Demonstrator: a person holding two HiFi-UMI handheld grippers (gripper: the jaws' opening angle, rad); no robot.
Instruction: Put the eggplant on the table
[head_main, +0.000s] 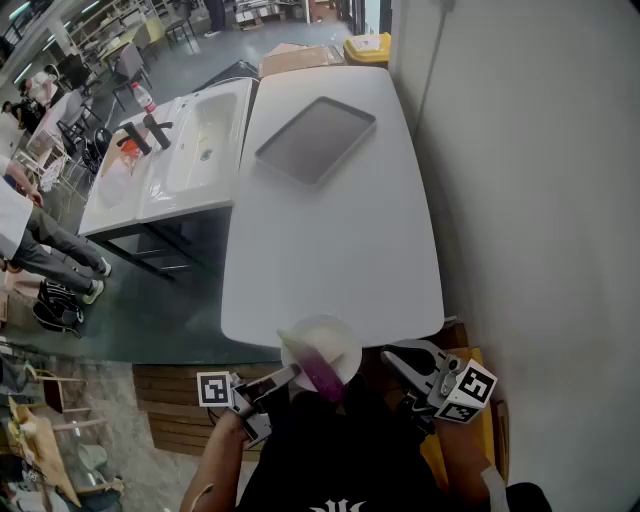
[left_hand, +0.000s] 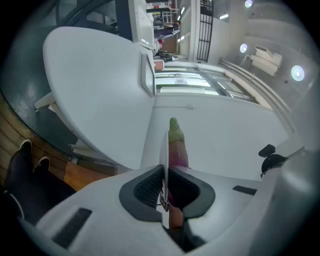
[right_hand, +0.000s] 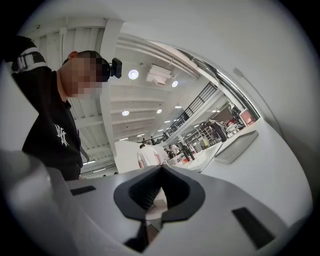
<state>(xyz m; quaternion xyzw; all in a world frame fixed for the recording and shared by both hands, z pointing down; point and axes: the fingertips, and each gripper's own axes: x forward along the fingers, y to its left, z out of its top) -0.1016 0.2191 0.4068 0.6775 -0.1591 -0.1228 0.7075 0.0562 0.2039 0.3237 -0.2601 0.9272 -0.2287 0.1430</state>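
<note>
The eggplant, purple with a green tip, is not yet on the table. It lies on a white plate at the table's near edge, with its lower end reaching past the plate's rim toward the person. The head view does not show whether the plate rests on the table's edge or is held just above it. As a judgement, the whole transfer remains: the eggplant has to come off the plate and onto the bare tabletop. The left gripper comes in from just off the table's near edge. Its jaws are nearly together, clamped on the plate's thin rim, and the left gripper view shows the eggplant just beyond the pads. The right gripper hangs off the table's near corner. Its jaws are closed tip to tip with nothing between them, and it touches neither plate nor eggplant.
</note>
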